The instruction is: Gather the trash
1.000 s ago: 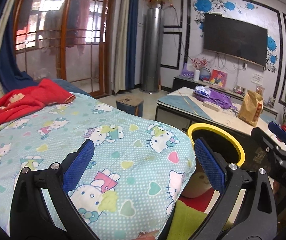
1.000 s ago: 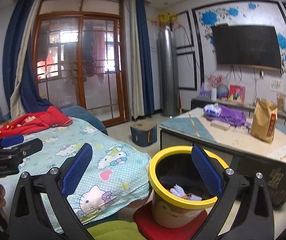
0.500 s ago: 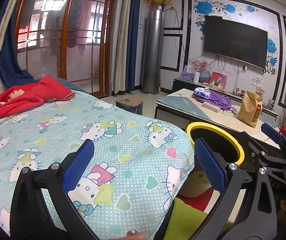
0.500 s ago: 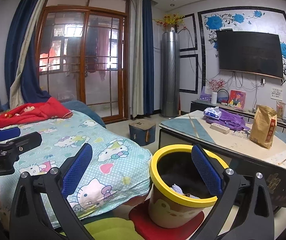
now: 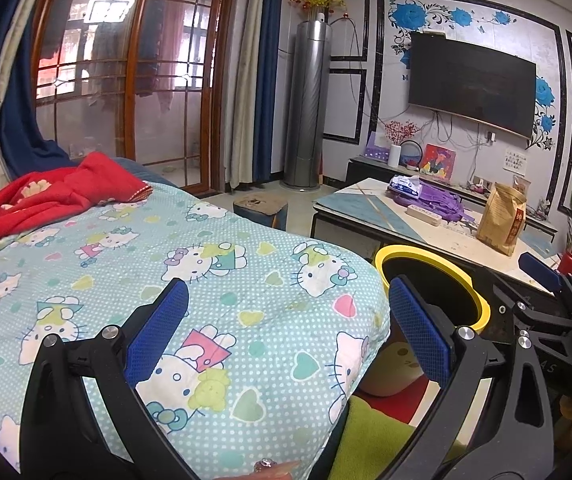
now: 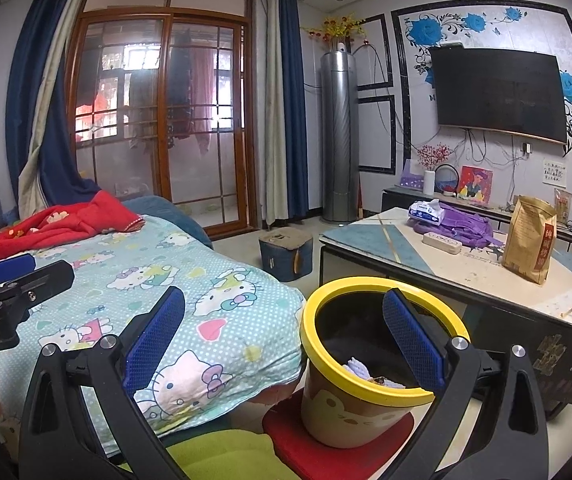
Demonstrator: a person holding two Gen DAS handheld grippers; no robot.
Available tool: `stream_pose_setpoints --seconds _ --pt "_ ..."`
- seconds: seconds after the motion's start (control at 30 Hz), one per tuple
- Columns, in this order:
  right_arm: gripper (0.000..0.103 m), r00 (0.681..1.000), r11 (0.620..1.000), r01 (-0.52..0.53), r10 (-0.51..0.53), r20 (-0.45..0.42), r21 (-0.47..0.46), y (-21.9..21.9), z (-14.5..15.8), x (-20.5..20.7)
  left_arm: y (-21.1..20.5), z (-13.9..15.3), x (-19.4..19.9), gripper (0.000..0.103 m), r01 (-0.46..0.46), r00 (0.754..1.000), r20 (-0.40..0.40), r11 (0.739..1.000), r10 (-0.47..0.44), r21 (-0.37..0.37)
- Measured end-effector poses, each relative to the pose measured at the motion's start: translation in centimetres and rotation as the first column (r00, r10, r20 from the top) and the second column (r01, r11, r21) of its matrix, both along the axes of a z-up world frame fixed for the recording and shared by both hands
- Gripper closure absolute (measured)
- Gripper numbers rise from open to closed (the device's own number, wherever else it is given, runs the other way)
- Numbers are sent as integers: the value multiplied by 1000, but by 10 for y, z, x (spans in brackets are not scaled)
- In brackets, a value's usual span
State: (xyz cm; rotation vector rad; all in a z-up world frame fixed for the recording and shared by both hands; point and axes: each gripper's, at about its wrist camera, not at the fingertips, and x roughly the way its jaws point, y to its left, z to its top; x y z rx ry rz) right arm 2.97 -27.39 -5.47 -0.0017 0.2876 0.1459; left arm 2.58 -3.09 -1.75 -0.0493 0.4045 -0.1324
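Note:
A yellow-rimmed trash bin (image 6: 369,368) stands on a red mat beside the bed, with crumpled white trash (image 6: 359,368) inside it. My right gripper (image 6: 286,332) hovers open above the bin's near side, nothing between its blue pads. In the left wrist view the bin's rim (image 5: 441,268) shows past the bed corner. My left gripper (image 5: 286,332) is open and empty over the cartoon-cat bedspread (image 5: 206,272). The right gripper's body shows at the right edge of that view, and the left one shows at the left edge of the right wrist view.
A low table (image 6: 465,268) behind the bin carries a brown paper bag (image 6: 529,240), a purple cloth, a tissue pack and a power strip. A red blanket (image 5: 46,200) lies on the bed. A small blue stool (image 6: 286,252) stands on the floor.
Both grippers have risen and tilted up slightly, so the room appears lower in both views. Both stay open and empty.

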Motion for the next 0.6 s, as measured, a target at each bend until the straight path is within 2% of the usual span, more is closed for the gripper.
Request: stream_pose_setpoints --seconds 0.6 --pt "6 1000 1000 0 0 1 1 -1 0 2 1 0 -1 11 2 1000 5 1000 -2 -1"
